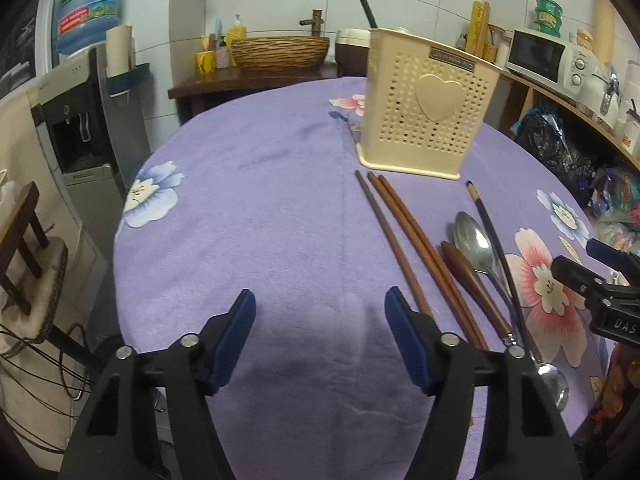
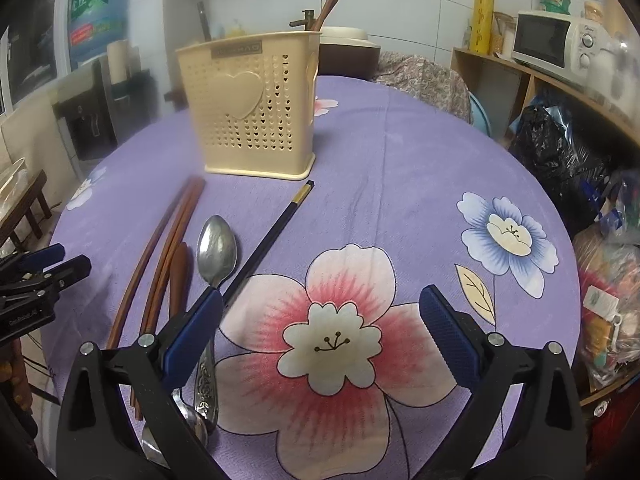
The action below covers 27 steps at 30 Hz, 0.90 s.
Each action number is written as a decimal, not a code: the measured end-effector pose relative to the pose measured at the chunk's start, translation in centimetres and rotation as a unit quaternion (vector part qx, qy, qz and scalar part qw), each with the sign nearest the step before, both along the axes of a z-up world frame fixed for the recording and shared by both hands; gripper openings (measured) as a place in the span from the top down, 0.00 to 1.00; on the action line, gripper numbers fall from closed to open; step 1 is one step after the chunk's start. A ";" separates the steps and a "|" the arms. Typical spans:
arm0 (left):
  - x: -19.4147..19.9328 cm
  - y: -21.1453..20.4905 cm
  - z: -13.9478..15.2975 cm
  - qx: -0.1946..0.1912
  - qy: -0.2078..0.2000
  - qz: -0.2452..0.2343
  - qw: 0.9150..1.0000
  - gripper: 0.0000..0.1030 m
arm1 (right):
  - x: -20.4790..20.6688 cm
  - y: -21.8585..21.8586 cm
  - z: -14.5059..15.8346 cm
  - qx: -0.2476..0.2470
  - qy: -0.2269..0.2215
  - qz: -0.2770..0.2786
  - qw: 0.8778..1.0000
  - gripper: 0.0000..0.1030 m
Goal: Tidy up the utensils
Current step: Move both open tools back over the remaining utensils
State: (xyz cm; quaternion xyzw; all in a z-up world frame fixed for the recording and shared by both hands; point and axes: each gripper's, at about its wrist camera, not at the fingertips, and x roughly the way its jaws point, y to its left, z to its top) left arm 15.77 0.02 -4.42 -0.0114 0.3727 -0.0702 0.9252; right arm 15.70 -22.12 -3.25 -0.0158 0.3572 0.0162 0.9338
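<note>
Kitchen clutter rings a round tabletop (image 1: 248,184) under a lilac flowered cloth, with the cream perforated utensil holder (image 1: 428,104) standing upright toward the far side as the landmark. Nearer than the holder's base lie the loose utensils, fanned side by side with their long axes running from the holder back toward the person: three brown chopsticks (image 1: 404,240), a wooden spoon (image 1: 466,272), a metal spoon (image 2: 217,250) and a dark chopstick (image 2: 276,232) whose gold-banded tip lies just beside the holder's base. A few utensils already stand inside the holder. The left hand-held gripper (image 1: 320,306) hangs over bare cloth with its jaws spread and nothing between them; the chopsticks lie just to its right, running roughly along its pointing line. The right hand-held gripper (image 2: 320,308) is spread wide and empty above the pink flower; its left finger (image 2: 192,332) overlaps the metal spoon's handle, so this hand looks the nearer one to the spoons.
</note>
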 end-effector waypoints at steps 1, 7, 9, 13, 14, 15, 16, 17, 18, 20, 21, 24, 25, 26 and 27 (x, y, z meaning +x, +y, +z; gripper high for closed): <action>-0.1 -0.3 -0.1 0.000 0.001 -0.004 1.000 0.39 | 0.0 -0.1 0.0 0.000 0.000 -0.003 1.000 0.06; 0.0 -1.5 -0.7 -0.012 0.019 -0.022 1.000 0.42 | 0.0 -0.3 -0.4 0.007 0.016 -0.010 1.000 0.06; -0.1 -1.9 -0.6 -0.011 0.018 -0.026 0.999 0.42 | 0.1 -0.3 -0.4 0.007 0.018 -0.008 1.000 0.06; 0.0 -2.7 -0.7 -0.012 0.021 -0.035 0.999 0.42 | 0.0 0.4 -0.2 0.006 0.013 0.004 1.000 0.06; 0.0 -2.9 -0.7 -0.009 0.022 -0.037 0.999 0.43 | -0.1 0.5 -0.2 0.005 0.013 0.007 1.000 0.06; 0.1 -3.2 -0.8 -0.006 0.024 -0.040 0.999 0.43 | -0.1 0.7 -0.2 0.003 0.012 0.009 1.000 0.06; 0.1 -3.4 -0.9 -0.004 0.025 -0.043 0.999 0.44 | -0.1 0.8 -0.2 0.003 0.013 0.009 1.000 0.06; 0.1 -3.6 -1.0 -0.002 0.028 -0.046 0.999 0.44 | -0.1 0.8 -0.2 0.004 0.013 0.009 1.000 0.06; 0.2 -3.8 -1.1 -0.001 0.030 -0.050 0.998 0.44 | -0.1 0.7 -0.3 0.006 0.015 0.007 1.000 0.06; 0.3 -4.2 -1.3 0.006 0.034 -0.051 0.998 0.46 | -0.1 0.7 -0.3 0.008 0.016 0.005 1.000 0.06; 0.4 -4.4 -1.5 0.014 0.036 -0.050 0.998 0.47 | -0.2 0.6 -0.3 0.009 0.017 0.003 1.000 0.06; 0.7 -4.9 -1.7 0.039 0.031 -0.045 0.998 0.48 | -0.3 0.4 -0.1 0.011 0.016 0.002 1.000 0.06; 0.8 -5.1 -1.7 0.048 0.031 -0.044 0.997 0.48 | -0.3 0.4 -0.1 0.010 0.016 0.002 1.000 0.06; 1.0 -5.2 -1.7 0.056 0.030 -0.043 0.997 0.51 | -0.3 0.4 0.0 0.010 0.016 0.002 1.000 0.06; 1.1 -5.3 -1.7 0.058 0.029 -0.044 0.997 0.53 | -0.3 0.5 0.0 0.009 0.015 0.002 1.000 0.06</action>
